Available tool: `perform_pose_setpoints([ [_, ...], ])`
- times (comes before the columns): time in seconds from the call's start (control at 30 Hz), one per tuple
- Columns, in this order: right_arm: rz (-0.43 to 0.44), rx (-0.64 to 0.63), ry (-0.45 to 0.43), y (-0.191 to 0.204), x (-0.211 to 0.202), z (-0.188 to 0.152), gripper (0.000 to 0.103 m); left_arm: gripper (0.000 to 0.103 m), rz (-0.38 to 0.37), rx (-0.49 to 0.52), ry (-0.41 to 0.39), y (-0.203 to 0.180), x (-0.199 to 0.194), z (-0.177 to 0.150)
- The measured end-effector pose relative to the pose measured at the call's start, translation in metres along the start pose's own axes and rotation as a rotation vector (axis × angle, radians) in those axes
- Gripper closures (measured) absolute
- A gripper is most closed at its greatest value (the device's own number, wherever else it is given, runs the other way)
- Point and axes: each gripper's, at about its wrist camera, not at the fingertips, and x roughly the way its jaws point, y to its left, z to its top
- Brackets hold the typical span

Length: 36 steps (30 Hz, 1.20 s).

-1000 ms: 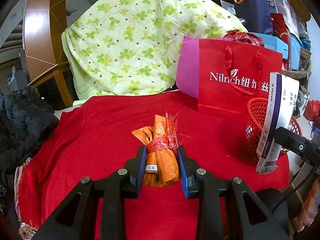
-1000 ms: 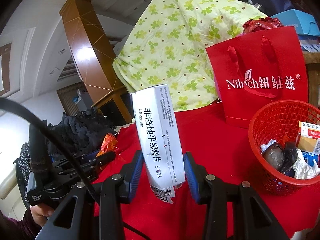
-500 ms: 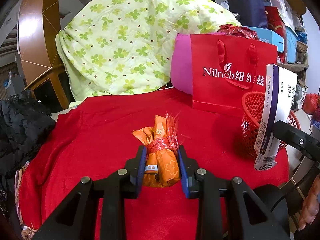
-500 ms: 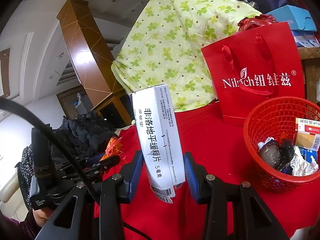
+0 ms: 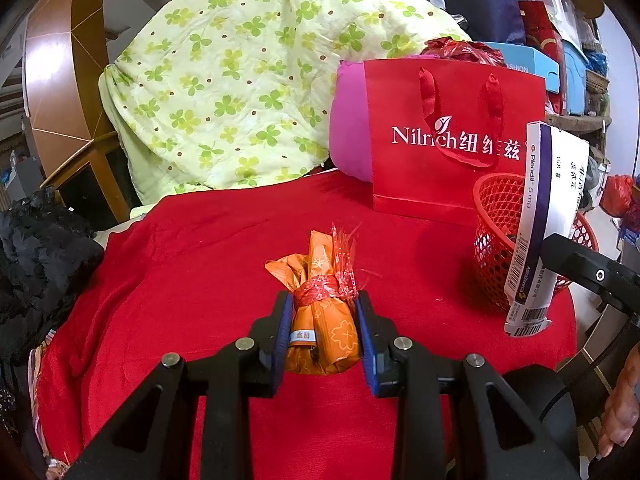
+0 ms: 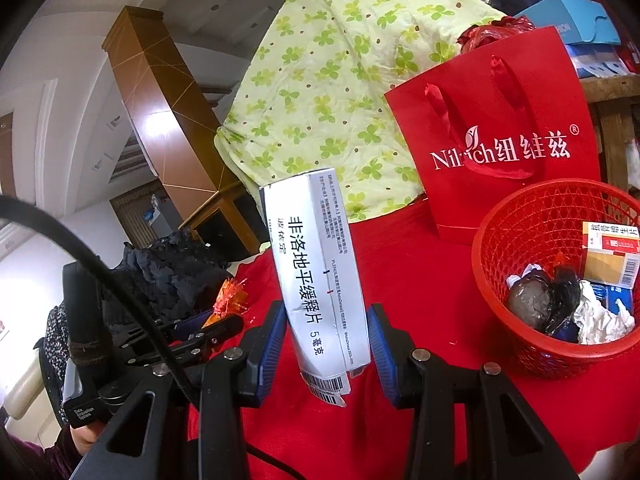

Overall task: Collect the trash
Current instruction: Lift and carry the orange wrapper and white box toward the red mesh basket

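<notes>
My left gripper (image 5: 323,334) is shut on an orange wrapped packet (image 5: 322,320) tied with red foil, held above the red tablecloth (image 5: 200,264). My right gripper (image 6: 327,342) is shut on a white medicine box (image 6: 316,276) with black Chinese print, held upright. The box also shows in the left wrist view (image 5: 540,232), in front of the red mesh basket (image 5: 496,216). The basket (image 6: 520,236) sits at the right and holds several pieces of trash. The left gripper (image 6: 212,326) with the packet's foil (image 6: 230,300) shows at the left of the right wrist view.
A red paper gift bag (image 5: 452,140) stands behind the basket, against a pink cushion (image 5: 348,136). A green clover quilt (image 5: 248,80) is piled at the back. Black clothing (image 5: 36,252) lies at the left table edge. Boxes are stacked at the far right (image 5: 552,40).
Both grippers have drifted slightly toward the basket with their loads; the basket and gift bag look a little nearer. Both grips are unchanged.
</notes>
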Motion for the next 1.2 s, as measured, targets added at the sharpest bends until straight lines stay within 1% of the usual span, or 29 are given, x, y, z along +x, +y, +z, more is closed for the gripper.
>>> perform_pose_setpoints([
  [0.77, -0.002, 0.063, 0.005, -0.020, -0.004, -0.004, 0.059, 0.070, -0.027, 0.051, 0.034, -0.020, 0.009, -0.002],
  [1.2, -0.004, 0.094, -0.016, -0.031, -0.012, -0.004, 0.059, 0.070, -0.045, 0.080, 0.051, -0.030, 0.016, -0.003],
])
